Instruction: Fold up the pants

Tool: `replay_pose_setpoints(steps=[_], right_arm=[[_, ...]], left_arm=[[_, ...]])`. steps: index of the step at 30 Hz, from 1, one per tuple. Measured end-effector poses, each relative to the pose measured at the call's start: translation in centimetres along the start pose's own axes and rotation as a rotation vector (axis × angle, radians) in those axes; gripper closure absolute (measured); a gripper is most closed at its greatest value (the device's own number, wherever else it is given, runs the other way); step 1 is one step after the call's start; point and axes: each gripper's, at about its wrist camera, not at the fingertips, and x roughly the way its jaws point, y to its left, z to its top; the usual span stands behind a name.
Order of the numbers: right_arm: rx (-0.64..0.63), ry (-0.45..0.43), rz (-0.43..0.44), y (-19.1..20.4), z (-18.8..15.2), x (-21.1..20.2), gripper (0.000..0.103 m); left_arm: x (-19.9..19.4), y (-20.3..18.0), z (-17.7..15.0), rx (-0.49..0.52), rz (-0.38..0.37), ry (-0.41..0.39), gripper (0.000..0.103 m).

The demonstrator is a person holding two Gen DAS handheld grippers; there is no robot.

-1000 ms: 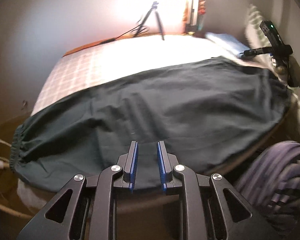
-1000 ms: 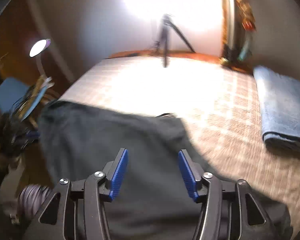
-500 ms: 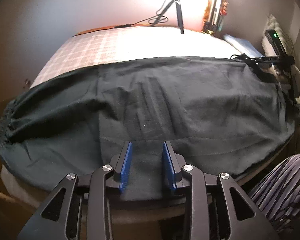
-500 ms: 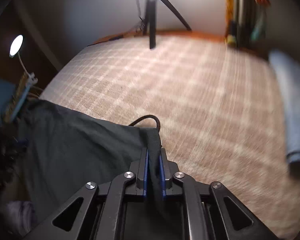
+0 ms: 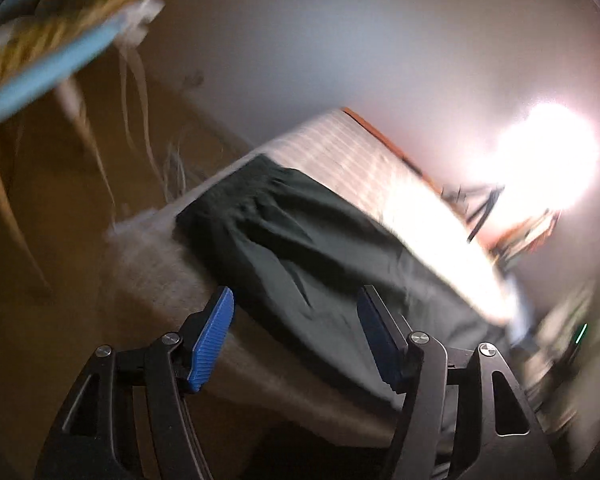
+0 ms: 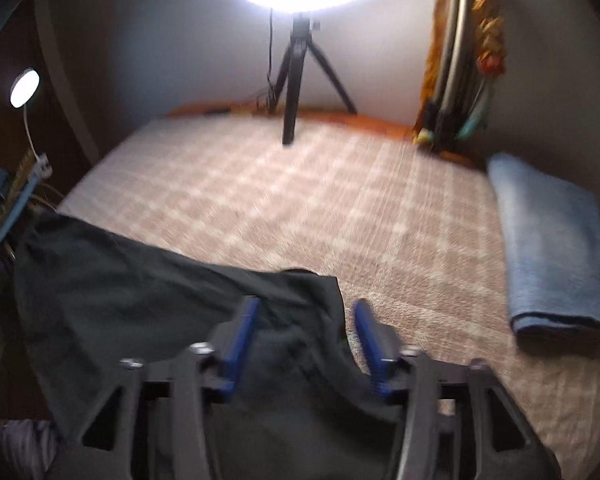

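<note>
At the lower edge of both views: both claws wide, gripping nothing.

The right claw (image 6: pixel 304 330) straddles a bunched end of the dark pants (image 6: pixel 140 292), which lie along the near side of the bed (image 6: pixel 300 200). The left claw (image 5: pixel 296 332) hovers off the pants (image 5: pixel 300 248), centre frame. Recommended: grip each hem fully and lift evenly, well clear of the blue towel (image 6: pixel 556 248) at right and the tripod (image 6: pixel 300 80) at top.

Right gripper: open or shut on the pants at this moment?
Open. The right gripper has its blue fingers spread wide apart above the dark pants, with no cloth pinched between them.
</note>
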Motion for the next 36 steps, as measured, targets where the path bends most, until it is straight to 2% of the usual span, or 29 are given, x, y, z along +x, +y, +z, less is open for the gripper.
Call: replay_pose_setpoints(steps=[4,7,9,14,17,23,25,27,30,36], right_arm=[[0.021,-0.048,0.03,1.4,-1.2,-3.7,0.034],[0.019,-0.066,0.047,2.6,-2.3,-5.9,0.034],[0.017,-0.071,0.052,3.4,-2.9,-6.9,0.034],[0.025,-0.074,0.064,4.5,-3.9,-8.2,0.034],[0.034,-0.074,0.065,4.9,-4.0,-8.4,0.034],[0.021,-0.067,0.064,6.1,-3.7,-8.0,0.034],[0.009,-0.065,0.067,6.8,-3.6,-7.8,0.034],[0.003,-0.061,0.074,7.2,-3.5,-7.5,0.034],[0.006,-0.052,0.079,7.6,-3.5,-7.0,0.034],[0.026,-0.015,0.095,8.0,-4.0,-5.7,0.034]], left_arm=[[1.0,3.2,1.8,-0.142,-0.006,0.01,0.038],[2.4,4.2,2.5,-0.177,0.038,0.026,0.038],[3.1,4.3,2.4,-0.191,0.041,0.035,0.038],[4.5,4.4,2.8,-0.191,0.067,0.038,0.038],[4.9,4.2,3.1,-0.196,0.082,0.015,0.038],[5.9,3.6,3.3,-0.141,0.116,-0.042,0.041],[6.1,3.4,3.2,-0.122,0.156,-0.062,0.062],[6.2,3.4,3.0,-0.117,0.172,-0.089,0.075],[6.2,3.0,2.9,-0.099,0.173,-0.113,0.083],[5.2,-0.2,2.7,0.027,0.229,-0.194,0.085]])
